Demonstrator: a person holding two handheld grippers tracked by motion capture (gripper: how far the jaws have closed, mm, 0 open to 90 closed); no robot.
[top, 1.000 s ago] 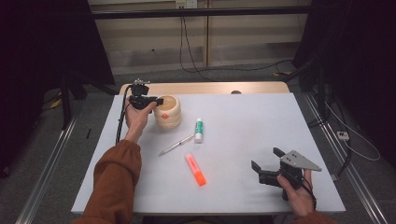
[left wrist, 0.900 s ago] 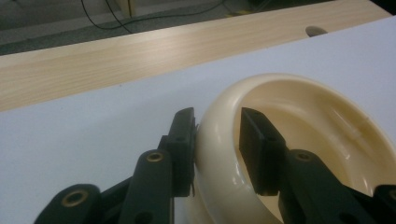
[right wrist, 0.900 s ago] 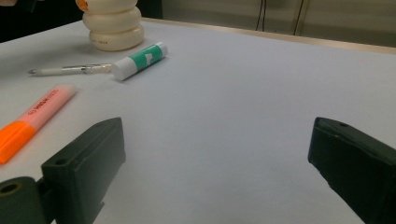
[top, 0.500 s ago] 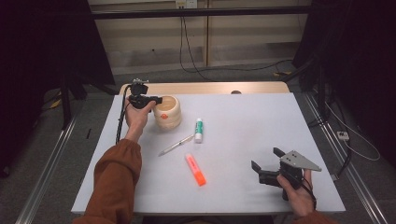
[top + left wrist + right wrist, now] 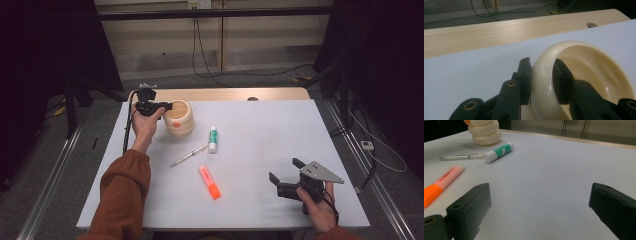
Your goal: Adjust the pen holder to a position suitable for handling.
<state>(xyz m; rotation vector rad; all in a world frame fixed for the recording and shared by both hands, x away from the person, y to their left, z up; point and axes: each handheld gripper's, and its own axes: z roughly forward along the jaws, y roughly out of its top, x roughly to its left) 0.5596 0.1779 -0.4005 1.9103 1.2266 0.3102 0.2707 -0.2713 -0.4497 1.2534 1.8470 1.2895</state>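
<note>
Cup sits near the counter's far left corner with its rim clamped, one jaw inside and one outside, by the left hand-held gripper, jaws just closed; grasp done, move pending, right hand-held gripper wide open, idle.

Left gripper clamped on the cream cup's rim — one jaw inside, one outside — on the white table

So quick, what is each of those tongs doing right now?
Left tongs: just closed on the rim of the cream cup, gripping it.
Right tongs: open, holding nothing.
</note>
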